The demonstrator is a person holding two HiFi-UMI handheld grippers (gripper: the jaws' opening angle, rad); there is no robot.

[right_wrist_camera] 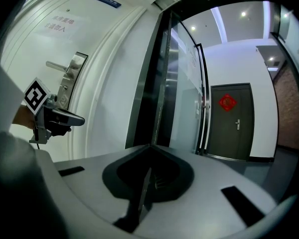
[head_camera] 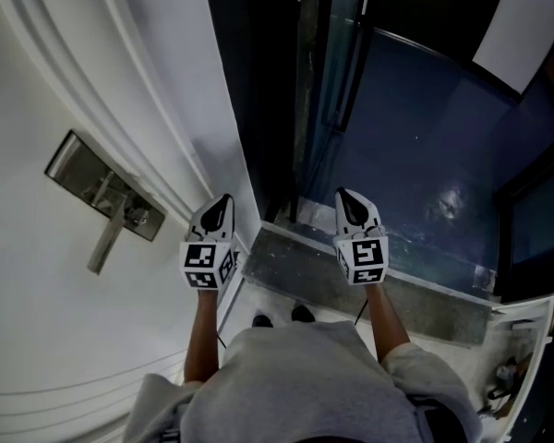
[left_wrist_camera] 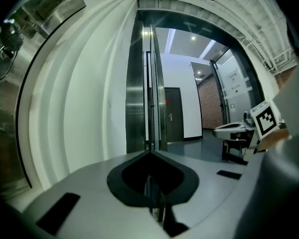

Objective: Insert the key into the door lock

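Note:
A white door fills the left of the head view, with a steel lock plate [head_camera: 102, 187] and its lever handle [head_camera: 104, 243]. A small dark piece sits at the keyhole [head_camera: 137, 216]; in the left gripper view a ring [left_wrist_camera: 1, 61] hangs there, and it looks like a key on its ring. My left gripper [head_camera: 223, 201] is to the right of the plate near the door's edge, jaws together, also seen as the left gripper [right_wrist_camera: 65, 118]. My right gripper [head_camera: 347, 197] points at the open doorway, shut. Nothing sticks out past either tip.
Beyond the door edge a dark frame [head_camera: 305, 90] and a glass panel [right_wrist_camera: 182, 83] stand in the opening. A stone threshold [head_camera: 351, 280] lies below both grippers, with blue floor [head_camera: 425, 137] past it. The person's feet [head_camera: 277, 319] are just behind the threshold.

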